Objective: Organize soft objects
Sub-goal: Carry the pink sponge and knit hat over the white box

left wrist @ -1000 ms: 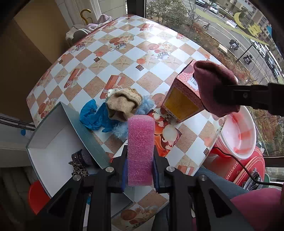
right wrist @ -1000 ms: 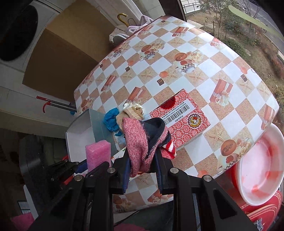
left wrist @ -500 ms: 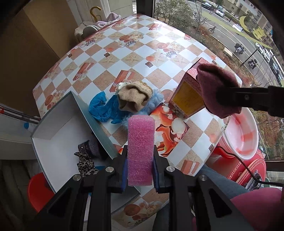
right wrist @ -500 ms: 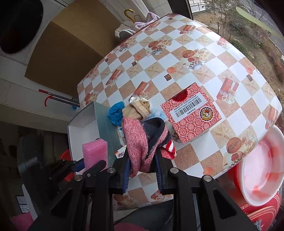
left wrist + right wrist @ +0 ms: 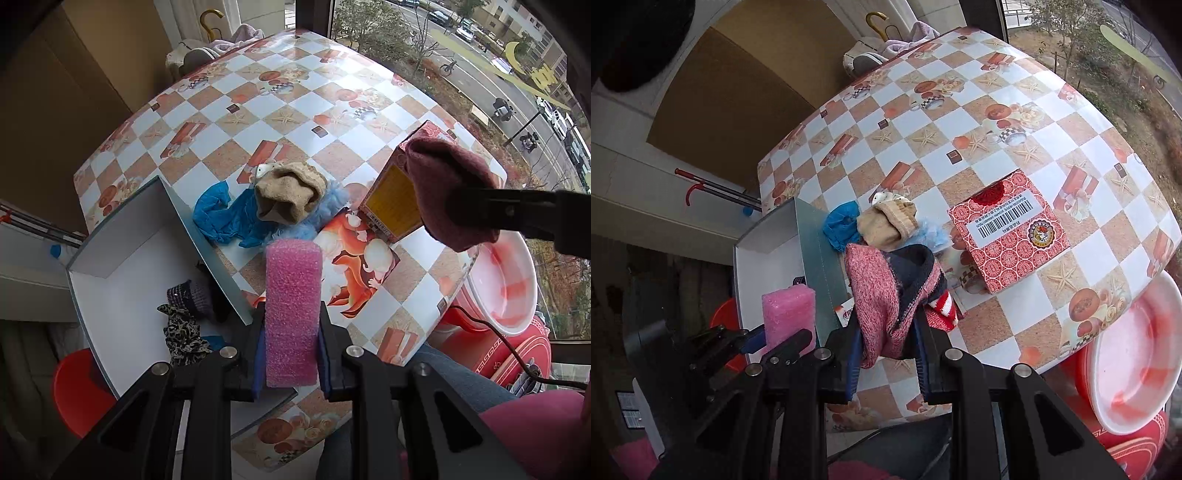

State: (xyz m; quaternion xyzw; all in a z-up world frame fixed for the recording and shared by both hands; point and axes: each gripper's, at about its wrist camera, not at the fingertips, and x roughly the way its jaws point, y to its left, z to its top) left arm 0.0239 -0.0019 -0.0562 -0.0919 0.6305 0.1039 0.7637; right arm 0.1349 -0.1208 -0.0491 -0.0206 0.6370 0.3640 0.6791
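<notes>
- Two grippers loaded, both pointing steeply down over the near table edge.
- Left gripper [image 5: 291,354]: jaws clamped on an upright pink foam block [image 5: 293,310], held in the air just right of the open white box with grey outer walls [image 5: 122,258].
- Right gripper [image 5: 886,354]: jaws closed on a bunched pink-and-navy knit sock with a red-striped cuff [image 5: 886,295], hanging above the checkered tablecloth [image 5: 960,110], near the box's right wall.
- Box already holds a leopard-print fabric piece [image 5: 183,328] and a dark knit item [image 5: 192,295].
- On the table beside the box: a blue crumpled cloth [image 5: 221,218], a tan knit sock [image 5: 291,195] on top of a light blue fluffy toy [image 5: 325,210]. A red patterned cardboard carton [image 5: 1008,229] stands just right of the pile.
- Step, as I read it: carry phase, both items bound for the box.
- Next: shift the foam left until it clears the wall, then release; sock follows. One at a time, since the grippers sit close together.
</notes>
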